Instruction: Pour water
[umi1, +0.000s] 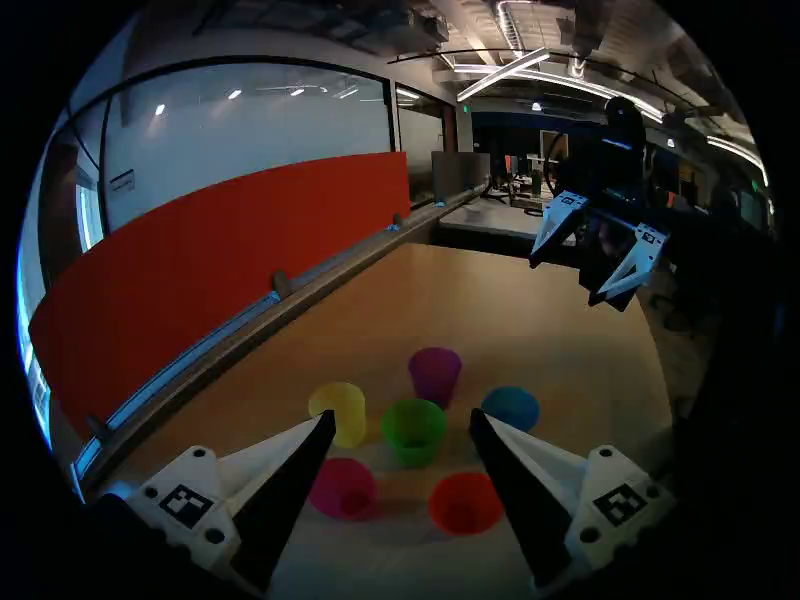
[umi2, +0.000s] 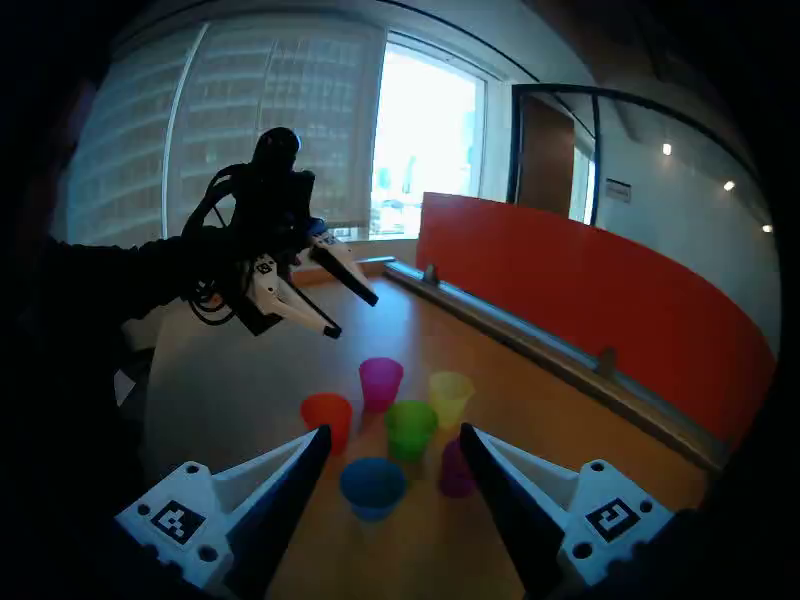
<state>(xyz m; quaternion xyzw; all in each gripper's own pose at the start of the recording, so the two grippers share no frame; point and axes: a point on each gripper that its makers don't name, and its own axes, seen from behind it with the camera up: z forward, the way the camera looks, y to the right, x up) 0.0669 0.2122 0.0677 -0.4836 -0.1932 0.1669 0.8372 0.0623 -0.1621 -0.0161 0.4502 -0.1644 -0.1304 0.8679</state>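
While the left gripper (umi1: 400, 414) and right gripper (umi2: 393, 430) hang with fingers released, green cup (umi1: 413, 432) just beyond the tips, I'd say it's the reach step, next clamp a cup

We are in an office. Left of the left hand-held gripper (umi1: 400, 414), a red partition (umi1: 220, 250) edges the long wooden surface (umi1: 540, 300), with a glass wall (umi1: 250, 130) behind it. Far ahead, under strip lights (umi1: 510, 70), we make out what may be more desks (umi1: 490, 215). Ahead of the right hand-held gripper (umi2: 395, 429), tall windows (umi2: 425, 140) face a high-rise (umi2: 270, 100).
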